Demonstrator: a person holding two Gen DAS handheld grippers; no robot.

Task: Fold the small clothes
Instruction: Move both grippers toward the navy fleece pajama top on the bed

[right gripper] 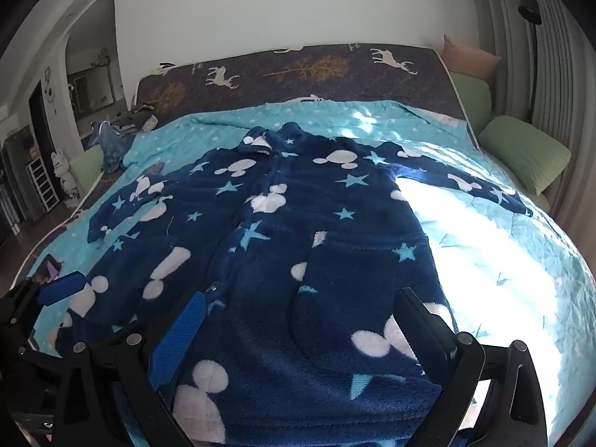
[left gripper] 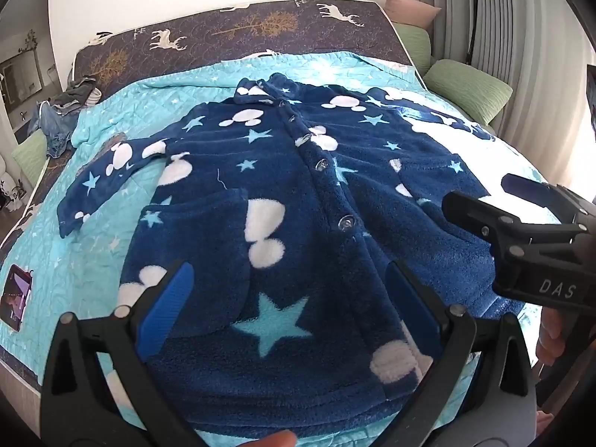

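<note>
A navy fleece pyjama top (left gripper: pixel 298 171) with white mouse heads and pale blue stars lies flat and buttoned on a turquoise quilt (left gripper: pixel 93 260), collar at the far end and both sleeves spread out. My left gripper (left gripper: pixel 290 309) hovers open over the near hem, left of the button line, with nothing between its blue pads. In the left wrist view, my right gripper (left gripper: pixel 480 193) stands open above the top's right side. In the right wrist view the top (right gripper: pixel 316 223) fills the middle, and my right gripper (right gripper: pixel 301 331) is open over the right pocket. A left-gripper pad (right gripper: pixel 61 287) shows at the lower left.
A heap of other clothes (left gripper: pixel 63 119) lies at the bed's far left corner. A phone (left gripper: pixel 16 294) rests on the quilt near the left edge. Green pillows (left gripper: pixel 469 89) line the right side. Strong sunlight washes out the quilt (right gripper: pixel 484 260) on the right.
</note>
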